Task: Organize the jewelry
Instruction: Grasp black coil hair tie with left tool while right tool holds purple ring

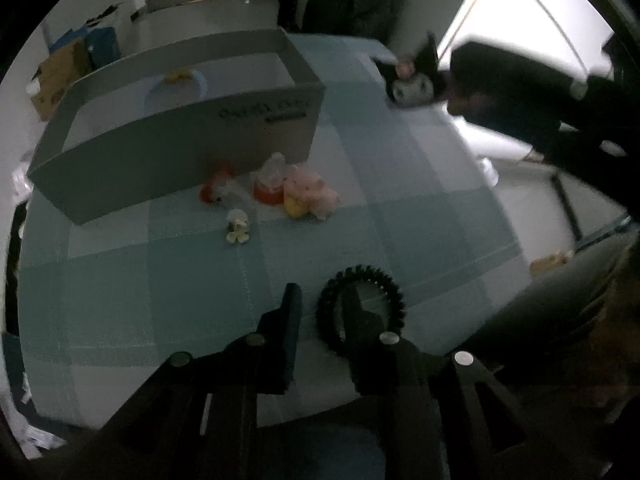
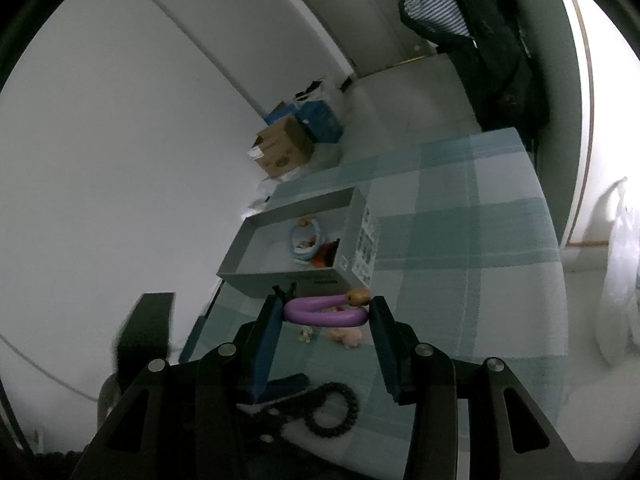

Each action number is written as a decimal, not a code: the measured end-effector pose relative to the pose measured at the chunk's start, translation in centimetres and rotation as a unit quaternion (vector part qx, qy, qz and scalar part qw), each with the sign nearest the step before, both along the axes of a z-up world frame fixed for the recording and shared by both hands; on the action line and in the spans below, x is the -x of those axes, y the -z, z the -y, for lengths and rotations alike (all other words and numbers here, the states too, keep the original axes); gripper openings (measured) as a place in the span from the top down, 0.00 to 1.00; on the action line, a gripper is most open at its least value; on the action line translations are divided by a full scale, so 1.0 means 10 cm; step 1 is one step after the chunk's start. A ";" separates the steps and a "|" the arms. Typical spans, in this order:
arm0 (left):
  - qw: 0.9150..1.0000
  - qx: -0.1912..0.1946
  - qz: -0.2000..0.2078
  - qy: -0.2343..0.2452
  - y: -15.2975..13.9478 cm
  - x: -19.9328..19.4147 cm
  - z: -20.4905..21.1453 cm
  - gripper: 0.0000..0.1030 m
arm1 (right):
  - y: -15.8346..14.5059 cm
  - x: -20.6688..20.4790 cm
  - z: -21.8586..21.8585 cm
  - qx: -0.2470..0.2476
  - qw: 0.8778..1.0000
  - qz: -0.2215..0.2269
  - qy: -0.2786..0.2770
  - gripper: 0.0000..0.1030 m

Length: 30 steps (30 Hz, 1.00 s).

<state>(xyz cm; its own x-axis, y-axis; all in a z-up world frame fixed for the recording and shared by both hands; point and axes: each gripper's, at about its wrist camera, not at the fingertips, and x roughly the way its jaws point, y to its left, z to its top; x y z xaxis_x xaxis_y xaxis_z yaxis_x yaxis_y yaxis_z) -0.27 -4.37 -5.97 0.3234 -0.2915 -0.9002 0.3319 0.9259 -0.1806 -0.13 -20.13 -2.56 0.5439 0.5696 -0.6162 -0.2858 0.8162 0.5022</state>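
— Where's the black spiral coil hair tie (image 1: 360,308)?

— Low on the blue-and-white checked tabletop (image 1: 420,184), under the left hand-held gripper (image 1: 320,308). One finger pokes down inside the ring, the other sits outside it to the left. The jaws stand narrowly apart, and I can't tell whether the pads press on the coil.

— And the other one?

— The right hand-held gripper (image 2: 326,312) is clamped on a purple rubbery loop bracelet with a small tan bead charm (image 2: 324,312), squeezed flat between its blue pads and held in the air in front of the grey open cardboard box (image 1: 180,136).

— Anything in the box?

— A pale blue ring (image 2: 306,244) with something orange beside it. Outside, by its front wall, lie a small cream flower clip (image 1: 237,227), a fuzzy pink-and-yellow plush piece (image 1: 308,196) and some red-orange bits (image 1: 216,192)
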 end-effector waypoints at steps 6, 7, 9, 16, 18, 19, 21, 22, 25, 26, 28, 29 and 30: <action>0.997 -0.054 0.032 0.033 -0.01 0.03 0.22 0.84 | 0.01 0.01 0.01 0.000 1.000 0.003 0.002 0.58; 0.997 -0.056 0.032 0.035 -0.01 0.03 0.23 0.84 | 0.01 0.01 0.02 -0.001 1.000 0.002 0.004 0.58; 0.998 -0.048 0.026 0.034 -0.01 0.00 0.23 0.89 | 0.00 0.01 0.04 0.001 1.000 0.005 0.012 0.58; 1.000 -0.002 0.011 -0.009 -0.06 -0.09 -0.11 0.95 | -0.04 -0.02 0.16 -0.016 0.999 0.006 0.036 0.58; 1.000 0.019 0.016 -0.017 -0.12 -0.10 -0.19 0.95 | -0.05 -0.03 0.17 -0.018 0.999 0.006 0.039 0.58; 0.999 0.028 0.018 -0.021 -0.15 -0.10 -0.21 0.95 | -0.05 -0.03 0.17 -0.019 0.999 0.007 0.040 0.58; 0.998 0.044 0.027 -0.026 -0.24 -0.11 -0.30 0.95 | -0.08 -0.04 0.16 -0.018 0.999 0.010 0.041 0.58; 0.998 0.051 0.034 -0.029 -0.29 -0.10 -0.32 0.95 | -0.09 -0.05 0.15 -0.019 0.999 0.012 0.041 0.58; 0.995 0.078 0.053 -0.037 -0.44 -0.07 -0.39 0.95 | -0.16 -0.07 0.10 -0.021 0.999 0.024 0.039 0.58; 0.993 0.092 0.057 -0.041 -0.49 -0.10 -0.43 0.95 | -0.18 -0.08 0.09 -0.022 0.999 0.027 0.038 0.58; 0.991 0.111 0.064 -0.048 -0.54 -0.15 -0.48 0.95 | -0.22 -0.11 0.06 -0.026 0.999 0.032 0.036 0.58; 0.989 0.119 0.069 -0.050 -0.57 -0.17 -0.53 0.95 | -0.24 -0.13 0.04 -0.027 0.998 0.034 0.035 0.58; 0.988 0.123 0.073 -0.052 -0.61 -0.19 -0.57 0.95 | -0.25 -0.16 0.02 -0.029 0.998 0.035 0.032 0.58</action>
<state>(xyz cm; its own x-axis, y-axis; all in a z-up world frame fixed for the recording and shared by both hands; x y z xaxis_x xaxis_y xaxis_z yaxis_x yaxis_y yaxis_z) 1.63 1.33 0.10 0.4847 -0.4540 -0.7476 0.2775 0.8904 -0.3607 1.42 -20.31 -0.07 0.6214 0.5656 -0.5423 -0.2696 0.8041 0.5298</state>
